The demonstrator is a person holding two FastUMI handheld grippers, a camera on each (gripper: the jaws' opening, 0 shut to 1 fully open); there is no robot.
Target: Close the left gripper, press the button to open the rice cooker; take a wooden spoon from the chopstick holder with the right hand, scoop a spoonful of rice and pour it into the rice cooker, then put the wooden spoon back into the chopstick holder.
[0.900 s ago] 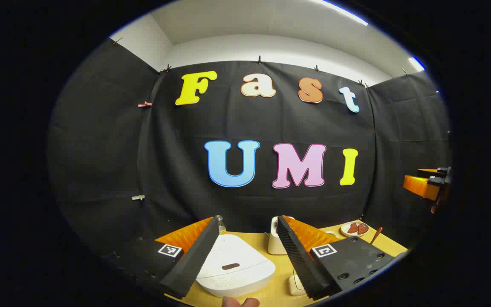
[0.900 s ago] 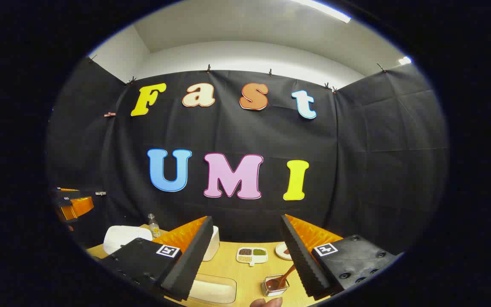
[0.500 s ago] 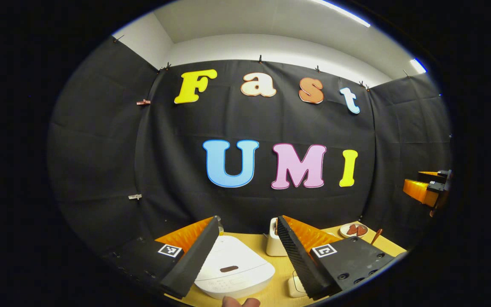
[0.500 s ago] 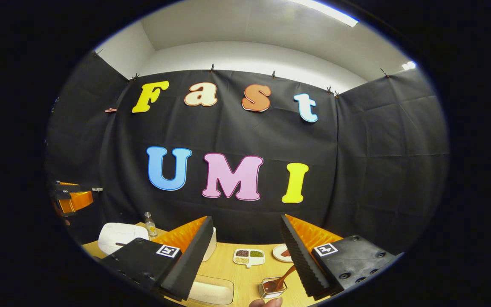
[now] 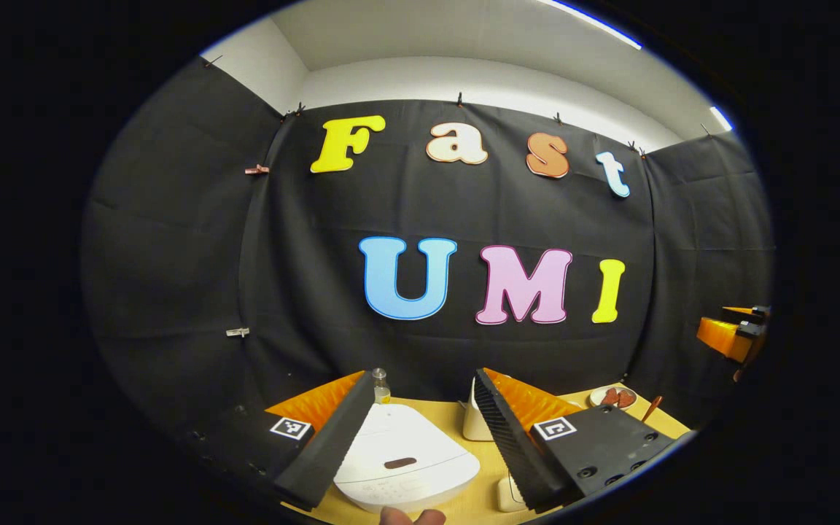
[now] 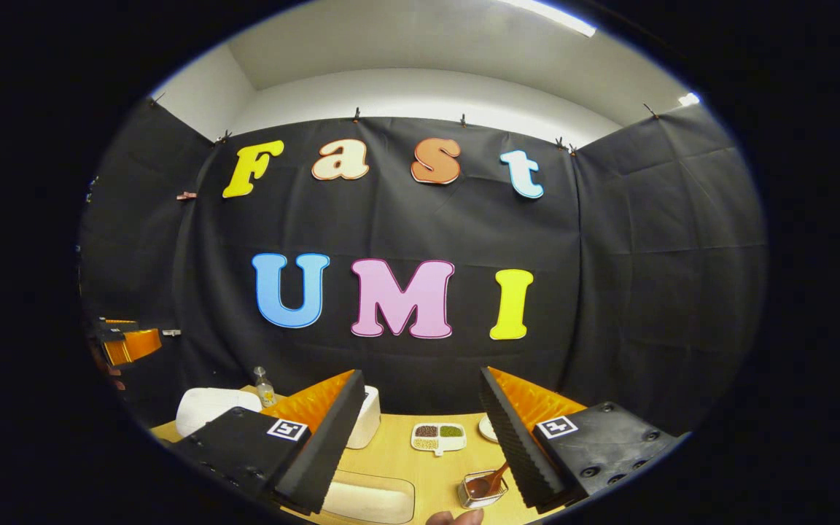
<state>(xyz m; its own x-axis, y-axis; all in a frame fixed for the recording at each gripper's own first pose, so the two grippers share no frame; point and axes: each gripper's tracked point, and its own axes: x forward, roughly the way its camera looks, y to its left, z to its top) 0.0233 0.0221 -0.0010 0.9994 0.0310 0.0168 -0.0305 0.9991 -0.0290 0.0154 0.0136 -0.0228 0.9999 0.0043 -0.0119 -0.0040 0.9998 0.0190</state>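
The white rice cooker [image 5: 405, 467] sits on the wooden table with its lid down, low between the fingers of my left gripper [image 5: 425, 373], which is open and holds nothing. The cooker [image 6: 212, 405] is also at the far left in the right gripper view. A wooden spoon [image 6: 491, 481] leans in a small clear holder [image 6: 480, 492] just left of the right finger of my right gripper [image 6: 421, 372], which is open and holds nothing. The spoon's handle [image 5: 652, 407] also pokes up at the far right in the left gripper view.
A shallow white tray [image 6: 369, 502] lies near the table's front edge. Behind stand a white box [image 6: 365, 426], a divided dish of grains [image 6: 438, 436], a small plate [image 5: 613, 397] and a little bottle [image 5: 380, 385]. A thumb [image 5: 411, 516] is at the bottom.
Both grippers have drifted slightly; the left one now frames the rice cooker a little more to the right. Both stay open.
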